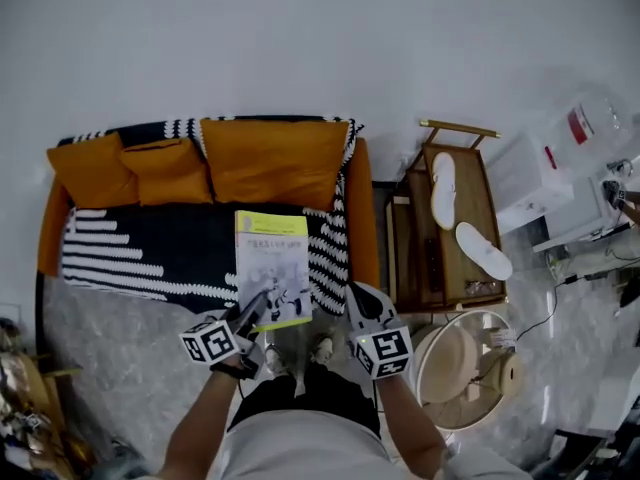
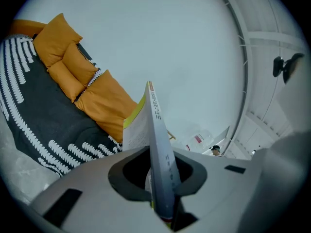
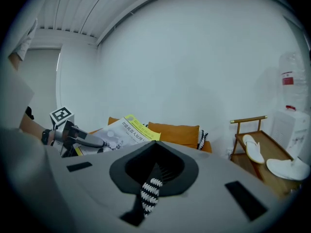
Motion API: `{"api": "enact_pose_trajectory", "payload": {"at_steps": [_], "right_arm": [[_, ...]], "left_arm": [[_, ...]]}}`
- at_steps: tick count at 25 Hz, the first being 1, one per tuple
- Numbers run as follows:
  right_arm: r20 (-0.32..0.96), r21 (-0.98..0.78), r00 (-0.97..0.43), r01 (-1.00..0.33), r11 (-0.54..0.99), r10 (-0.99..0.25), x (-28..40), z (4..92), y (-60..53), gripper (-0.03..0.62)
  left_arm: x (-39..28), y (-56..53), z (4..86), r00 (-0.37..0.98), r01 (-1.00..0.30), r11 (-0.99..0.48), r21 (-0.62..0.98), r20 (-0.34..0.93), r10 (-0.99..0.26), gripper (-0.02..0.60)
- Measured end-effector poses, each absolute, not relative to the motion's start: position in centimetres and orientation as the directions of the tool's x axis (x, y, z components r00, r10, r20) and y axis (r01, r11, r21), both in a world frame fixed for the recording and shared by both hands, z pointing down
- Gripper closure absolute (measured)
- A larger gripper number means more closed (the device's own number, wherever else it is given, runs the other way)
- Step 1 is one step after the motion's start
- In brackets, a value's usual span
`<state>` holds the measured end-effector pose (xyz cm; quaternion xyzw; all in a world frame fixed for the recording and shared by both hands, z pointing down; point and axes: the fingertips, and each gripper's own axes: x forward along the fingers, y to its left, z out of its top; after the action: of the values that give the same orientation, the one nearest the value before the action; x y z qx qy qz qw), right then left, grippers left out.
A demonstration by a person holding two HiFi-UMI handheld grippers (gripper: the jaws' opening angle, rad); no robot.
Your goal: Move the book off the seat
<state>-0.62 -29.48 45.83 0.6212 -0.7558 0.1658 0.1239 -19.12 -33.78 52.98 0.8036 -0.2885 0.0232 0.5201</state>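
Jaws of left gripper clamp book edge, book tilted over sofa.

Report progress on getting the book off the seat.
Done: the left claw is shut on the near edge of the book, which looks tilted up off the sofa seat. In hand: the lift, with the book hanging above the seat. Left: carry it clear of the seat and set it down elsewhere.

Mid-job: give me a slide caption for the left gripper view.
Left hand-held gripper clamping a thin yellow-topped paperback book, seen edge-on, beside the black-and-white patterned sofa throw and orange cushions.
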Motion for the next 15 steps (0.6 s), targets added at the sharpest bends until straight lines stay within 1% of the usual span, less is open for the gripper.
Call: {"api": "enact_pose_trajectory", "payload": {"at_steps": [5,10,15], "right_arm": [[0.371,-0.075,-0.189,-0.982,0.174,-0.909,-1.5,43.7,-29.5,0.574],[0.357,-0.055,-0.166,-0.986,0.157,-0.919,-1.5,41.6,-29.5,0.574],[0.361,-0.046,-0.118,-0.993,0.109,-0.925,-2.6,41.4,-28.8,0.574]], "left_arm": [[-20.6,-33.0,50.1,0.827,-0.477,-0.294,0.829,0.309,-0.471,0.502],[-21.5,-33.3,47.2,0.840,-0.478,-0.370,0.797,0.291,-0.458,0.502],[-22.7,-33.5,46.6,0.860,-0.456,-0.403,0.793,0.278,-0.428,0.502]]}}
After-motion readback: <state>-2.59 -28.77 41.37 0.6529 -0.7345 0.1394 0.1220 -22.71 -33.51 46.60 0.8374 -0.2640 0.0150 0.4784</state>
